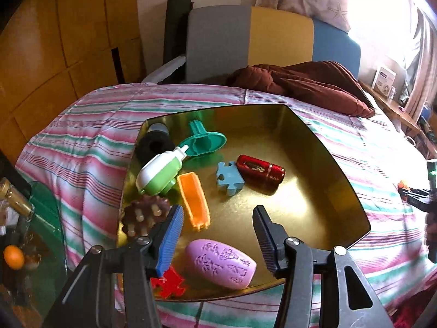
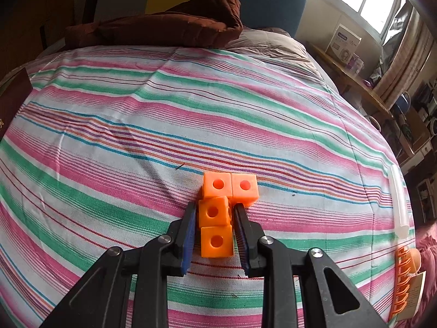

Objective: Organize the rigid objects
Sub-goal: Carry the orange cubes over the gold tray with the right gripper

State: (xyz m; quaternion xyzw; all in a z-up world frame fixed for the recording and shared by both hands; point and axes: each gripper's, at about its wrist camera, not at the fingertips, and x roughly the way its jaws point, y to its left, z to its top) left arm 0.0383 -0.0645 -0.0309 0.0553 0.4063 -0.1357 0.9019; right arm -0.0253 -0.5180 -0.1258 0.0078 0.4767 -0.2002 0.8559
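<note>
striped bedsheet (image 2: 191, 114) under everything, gold tray (image 1: 314, 180) on it, brown blanket (image 2: 164, 27) behind, left gripper (image 1: 218, 218) spread wide, right gripper (image 2: 215, 213) pinching orange cube block (image 2: 215, 213)

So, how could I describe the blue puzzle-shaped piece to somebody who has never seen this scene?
Look for the shiny gold tray lying on the striped bedspread. Near the tray's middle sits the light blue jigsaw-shaped block, right beside the glossy red cylindrical case. It is the only blue item there, with knobs and notches along its edges.
</note>
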